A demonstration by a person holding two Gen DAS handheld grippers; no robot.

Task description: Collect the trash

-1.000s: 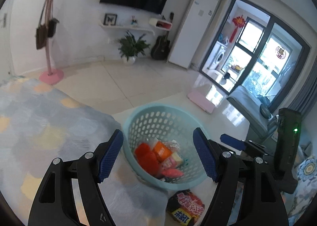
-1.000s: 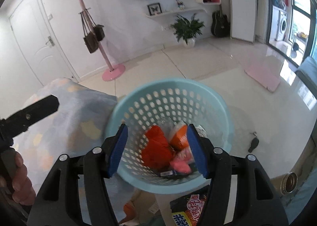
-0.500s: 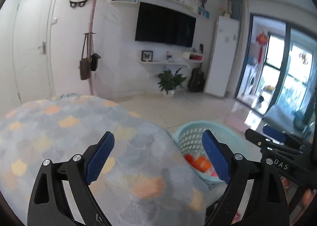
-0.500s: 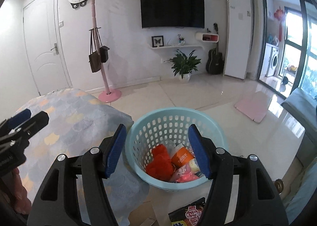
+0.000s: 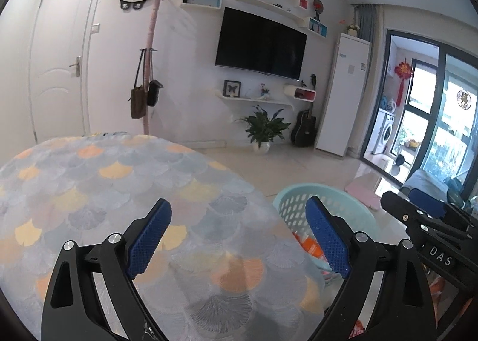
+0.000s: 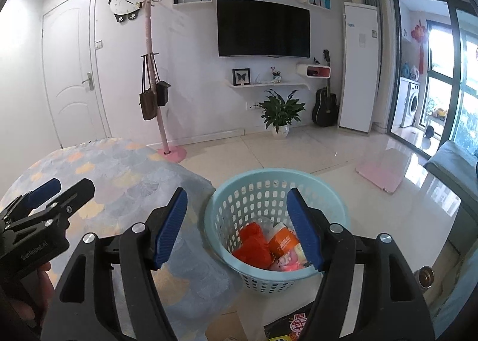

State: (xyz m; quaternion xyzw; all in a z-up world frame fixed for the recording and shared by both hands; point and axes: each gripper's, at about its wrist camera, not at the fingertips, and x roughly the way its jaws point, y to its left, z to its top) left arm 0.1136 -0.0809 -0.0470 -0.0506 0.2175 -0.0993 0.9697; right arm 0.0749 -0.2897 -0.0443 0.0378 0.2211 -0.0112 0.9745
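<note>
A round counter [image 5: 119, 191] under a patterned cloth stands left of the blue basket [image 6: 277, 188], hiding part of its rim from the left view. Red and orange wrappers [image 6: 254, 245] lie inside, jumbled. A dark packet [image 6: 295, 326] on the floor is cut off. The left gripper [image 5: 236, 233] has just been opening and the right gripper [image 6: 237, 227] too; both have fingers apart, empty.
</note>
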